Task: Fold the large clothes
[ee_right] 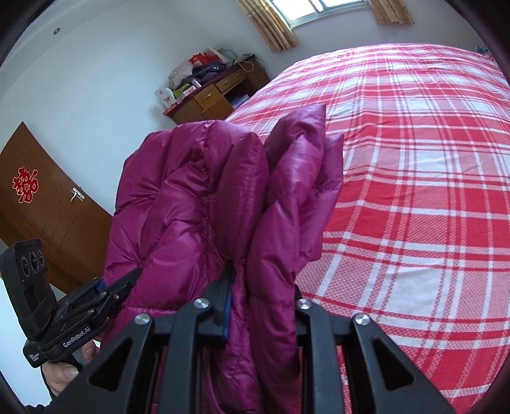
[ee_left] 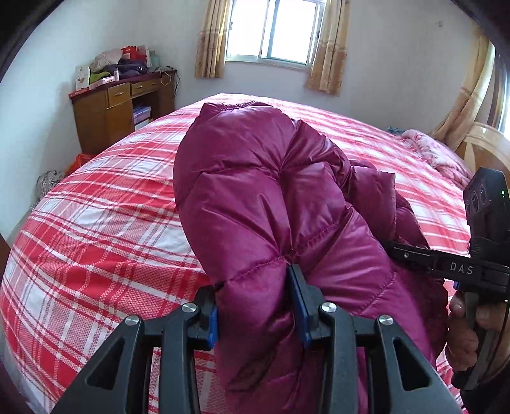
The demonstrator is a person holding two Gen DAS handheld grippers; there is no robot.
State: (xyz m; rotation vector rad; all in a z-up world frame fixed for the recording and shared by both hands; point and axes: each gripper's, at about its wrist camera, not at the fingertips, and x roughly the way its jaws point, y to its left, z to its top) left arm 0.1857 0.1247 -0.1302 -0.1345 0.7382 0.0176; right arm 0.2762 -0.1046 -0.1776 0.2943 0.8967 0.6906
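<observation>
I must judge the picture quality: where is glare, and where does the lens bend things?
Left wrist view: window blown out white, sheen on the puffer jacket, bed bulging like a dome. Right wrist view: plaid lines curve, dark corners, jacket sharp.

Your right gripper (ee_right: 255, 305) is clamped on a thick fold of the magenta down jacket (ee_right: 204, 203), held above the red plaid bedspread (ee_right: 414, 191). Your left gripper (ee_right: 105, 289) grips the jacket's left edge, near the wooden door (ee_right: 41, 203).
</observation>
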